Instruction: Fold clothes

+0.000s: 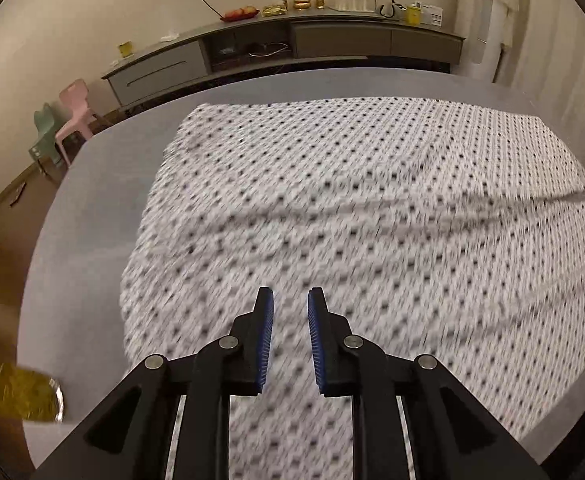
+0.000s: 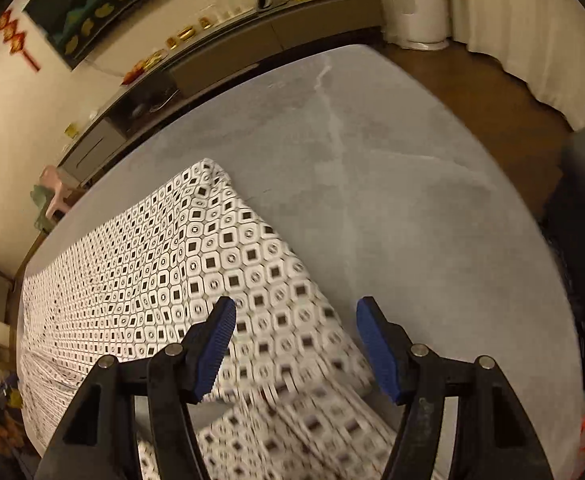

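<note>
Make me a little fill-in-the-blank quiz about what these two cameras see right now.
1. The patterned cloth lies on a ____ surface.
2. The pads on the left gripper are coloured ____.
3. The wider-open gripper is the ____ one.
4. The chair beside the green chair is ____.

Missing words: grey; blue; right; pink

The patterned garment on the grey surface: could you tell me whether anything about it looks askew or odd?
Mostly flat, but the patterned garment has a long crease across it, and its near edge is bunched under the right tongs. No damage visible.
</note>
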The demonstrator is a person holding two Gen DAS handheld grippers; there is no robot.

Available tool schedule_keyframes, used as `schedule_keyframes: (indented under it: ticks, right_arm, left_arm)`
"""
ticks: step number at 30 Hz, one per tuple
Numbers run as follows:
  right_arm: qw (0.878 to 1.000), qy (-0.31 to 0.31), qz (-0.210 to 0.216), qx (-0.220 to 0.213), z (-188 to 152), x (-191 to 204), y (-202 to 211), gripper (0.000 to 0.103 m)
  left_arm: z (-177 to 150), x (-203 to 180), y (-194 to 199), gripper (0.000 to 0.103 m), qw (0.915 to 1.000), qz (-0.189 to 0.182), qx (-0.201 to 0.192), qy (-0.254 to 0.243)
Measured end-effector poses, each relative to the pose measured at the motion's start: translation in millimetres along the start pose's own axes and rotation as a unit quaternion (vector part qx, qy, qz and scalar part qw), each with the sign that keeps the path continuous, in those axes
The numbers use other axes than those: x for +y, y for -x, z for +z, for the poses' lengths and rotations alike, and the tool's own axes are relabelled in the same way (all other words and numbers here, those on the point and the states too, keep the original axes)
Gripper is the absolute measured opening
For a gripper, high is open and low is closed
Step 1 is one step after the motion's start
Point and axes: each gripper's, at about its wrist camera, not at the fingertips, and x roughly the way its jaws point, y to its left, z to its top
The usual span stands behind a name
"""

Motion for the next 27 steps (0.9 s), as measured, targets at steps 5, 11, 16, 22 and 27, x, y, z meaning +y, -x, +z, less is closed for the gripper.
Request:
schedule_keyframes:
  ticks: [5, 11, 16, 22, 27]
  right_arm:
    - [0.995, 0.09, -0.049, 0.005, 16.9, 29.0, -16.6, 0.003]
    - [0.954, 0.287, -0.013, -0.089, -33.6, 134.3, 80.2, 0.003]
    - [0.912, 0.392, 0.121, 0.012, -104.7, 181.4, 90.7, 0.028]
    - [0.954, 0.276, 0.114, -0.003, -65.0, 134.0, 98.9, 0.055]
    - [0.935, 0.33, 0.129, 0.008, -81.5, 180.0, 85.9, 0.063]
  left_arm:
    - [42.4, -21.6, -45.6, 0.017, 0.9995, 0.016, 0.025, -0.004]
    - [64.9, -12.1, -94.4, 0.017, 0.9967, 0.04, 0.049, 0.052]
    - [57.8, -4.6, -96.8, 0.017, 0.9962, 0.027, 0.033, 0.076]
    - [50.2, -1.2, -97.0, 0.017, 0.9967, 0.012, 0.028, 0.076]
    - [48.3, 0.1, -96.6, 0.017, 0.9968, 0.009, 0.022, 0.076]
